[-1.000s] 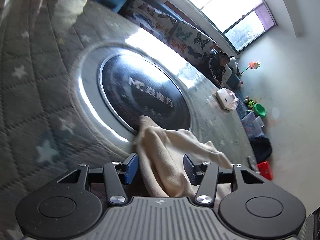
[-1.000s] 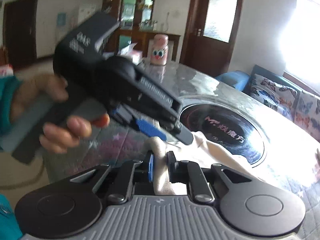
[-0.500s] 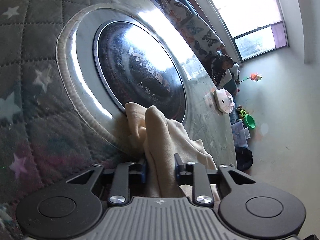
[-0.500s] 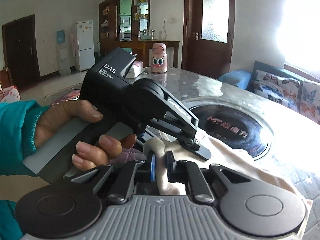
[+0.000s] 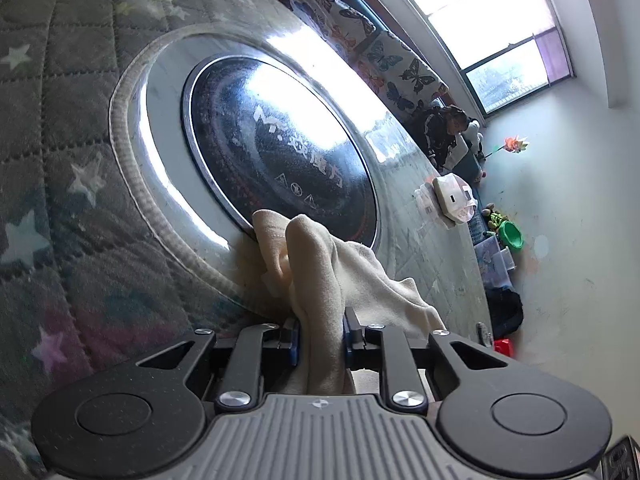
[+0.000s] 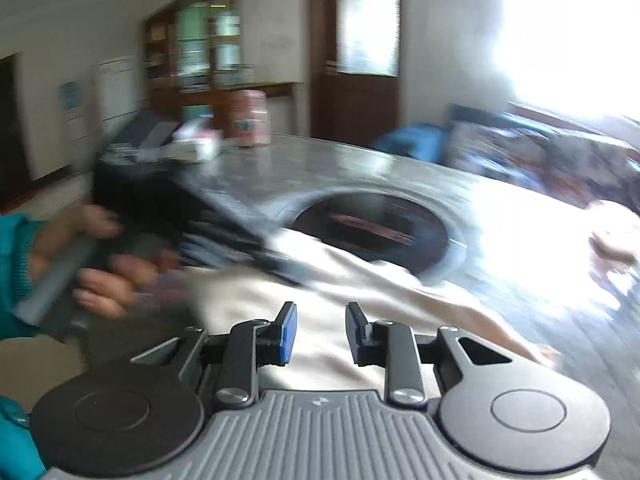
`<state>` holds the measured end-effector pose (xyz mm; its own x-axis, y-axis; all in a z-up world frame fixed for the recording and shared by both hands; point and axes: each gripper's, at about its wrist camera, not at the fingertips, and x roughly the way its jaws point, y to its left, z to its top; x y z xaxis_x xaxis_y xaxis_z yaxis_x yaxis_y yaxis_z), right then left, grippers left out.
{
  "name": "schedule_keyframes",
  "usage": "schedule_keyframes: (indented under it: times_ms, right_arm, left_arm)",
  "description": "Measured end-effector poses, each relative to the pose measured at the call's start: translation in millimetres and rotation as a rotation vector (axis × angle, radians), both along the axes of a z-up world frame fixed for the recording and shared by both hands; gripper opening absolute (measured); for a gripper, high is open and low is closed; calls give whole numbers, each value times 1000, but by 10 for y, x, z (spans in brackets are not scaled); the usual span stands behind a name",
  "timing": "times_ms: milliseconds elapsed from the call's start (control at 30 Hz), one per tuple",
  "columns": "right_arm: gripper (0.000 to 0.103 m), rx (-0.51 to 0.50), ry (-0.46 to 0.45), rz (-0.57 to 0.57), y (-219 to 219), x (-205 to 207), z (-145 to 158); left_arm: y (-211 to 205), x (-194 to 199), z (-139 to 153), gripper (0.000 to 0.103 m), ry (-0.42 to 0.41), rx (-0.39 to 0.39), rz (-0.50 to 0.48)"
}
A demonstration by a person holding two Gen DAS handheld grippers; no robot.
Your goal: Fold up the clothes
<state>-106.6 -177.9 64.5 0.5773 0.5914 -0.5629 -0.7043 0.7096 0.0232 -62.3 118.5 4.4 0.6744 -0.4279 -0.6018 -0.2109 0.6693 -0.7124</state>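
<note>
A cream garment (image 5: 320, 276) lies bunched at the near rim of the table's round black glass centre (image 5: 280, 148). My left gripper (image 5: 320, 338) is shut on a fold of it. In the blurred right wrist view the same garment (image 6: 360, 292) spreads flat in front of my right gripper (image 6: 318, 330), which is open with nothing between its fingers. The left gripper (image 6: 256, 252) shows there at left, held by a hand in a teal sleeve, its tips on the cloth.
A grey quilted cover with stars (image 5: 60, 160) surrounds the glass centre. A white packet (image 5: 454, 198) lies at the table's far edge. A pink bottle (image 6: 248, 118) and a small box (image 6: 196, 146) stand at the far side. A butterfly-print sofa (image 5: 372, 44) lies beyond.
My right gripper has let go of the garment, opened and pulled back. My left gripper closed on a fold of the cloth and holds it. The right view is now motion-blurred.
</note>
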Motion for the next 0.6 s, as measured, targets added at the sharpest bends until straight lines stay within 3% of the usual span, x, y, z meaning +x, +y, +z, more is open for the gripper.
schedule_keyframes:
  times_ms: [267,467,533,567,600]
  right_arm:
    - [39,62,108,-340,-779,607,-255]
    - [41,150,207,-400,-976,834,-518]
    - [35,156,203,-392,-947,847,-555]
    - [19,155,203,-382,-921,852,-544]
    - [13,156,202,-373,-900,836,-527]
  left_arm:
    - [-44,20,47,21,-9,56,-16]
    - [-98,71,72,21,-9,100,-33]
    - [-110,83,94,21,-12,116,-39]
    - [-115,90,108,21,-15,123,-42]
    - [-129,100,124,21,-19,131,-45]
